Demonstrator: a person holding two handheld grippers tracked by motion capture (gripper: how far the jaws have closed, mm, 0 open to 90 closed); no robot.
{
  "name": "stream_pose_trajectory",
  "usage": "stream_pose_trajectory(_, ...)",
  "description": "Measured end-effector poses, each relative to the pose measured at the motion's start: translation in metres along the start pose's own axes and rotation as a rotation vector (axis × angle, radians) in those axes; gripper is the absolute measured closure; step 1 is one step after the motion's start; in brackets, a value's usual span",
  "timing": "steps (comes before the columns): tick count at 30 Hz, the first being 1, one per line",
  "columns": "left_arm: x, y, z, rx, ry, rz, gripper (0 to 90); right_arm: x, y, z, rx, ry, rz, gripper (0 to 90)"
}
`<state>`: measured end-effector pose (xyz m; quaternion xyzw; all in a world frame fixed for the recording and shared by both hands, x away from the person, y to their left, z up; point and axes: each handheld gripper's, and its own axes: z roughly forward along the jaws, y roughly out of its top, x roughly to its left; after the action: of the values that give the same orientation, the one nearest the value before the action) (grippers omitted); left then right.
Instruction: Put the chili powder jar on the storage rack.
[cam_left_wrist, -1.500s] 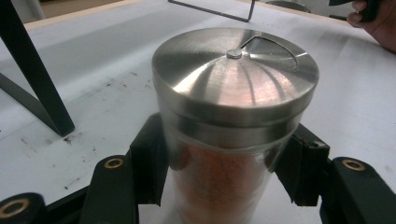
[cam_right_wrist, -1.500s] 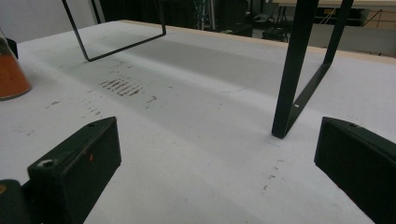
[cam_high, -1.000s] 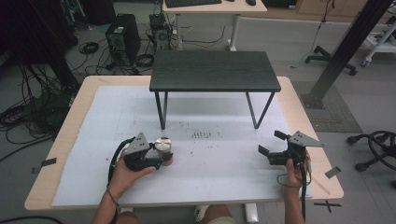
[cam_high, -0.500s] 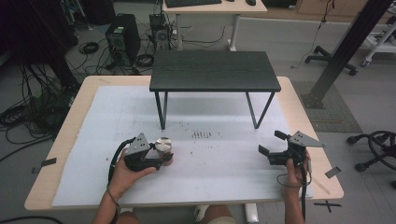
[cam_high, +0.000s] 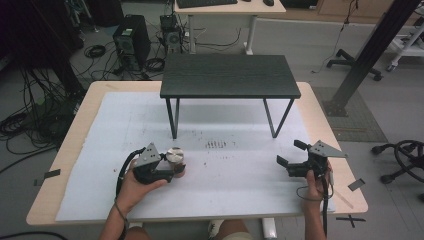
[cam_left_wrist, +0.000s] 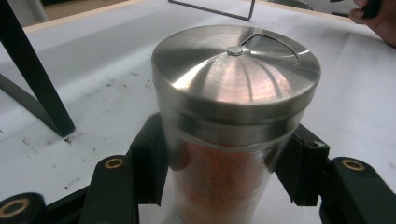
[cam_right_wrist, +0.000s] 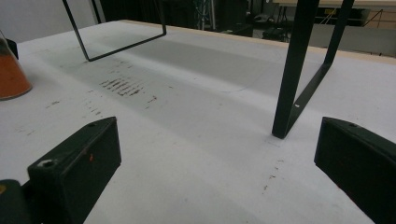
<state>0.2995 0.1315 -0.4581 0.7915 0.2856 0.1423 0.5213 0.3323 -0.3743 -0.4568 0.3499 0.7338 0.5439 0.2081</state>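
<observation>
A glass shaker with a round steel lid and orange powder inside stands on the white table cover at the front left. My left gripper is shut on it; both black pads press the glass body of the shaker just below the lid. My right gripper stands open at the front right, low over the cover, its jaws wide apart with nothing between them. The edge of the shaker shows at the far left of the right gripper view.
A small black shelf table on thin metal legs stands at the middle back of the cover. One of its legs is close ahead of my right gripper. Dark smudge marks dot the white cover.
</observation>
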Motion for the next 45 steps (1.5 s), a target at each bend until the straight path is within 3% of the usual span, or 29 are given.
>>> stream_pose_trajectory(45,-0.0018,-0.0006,0.0005,0.005,0.008,0.012,42.9,0.0002,-0.0001,-0.0002,0.003,-0.003,0.002,0.2)
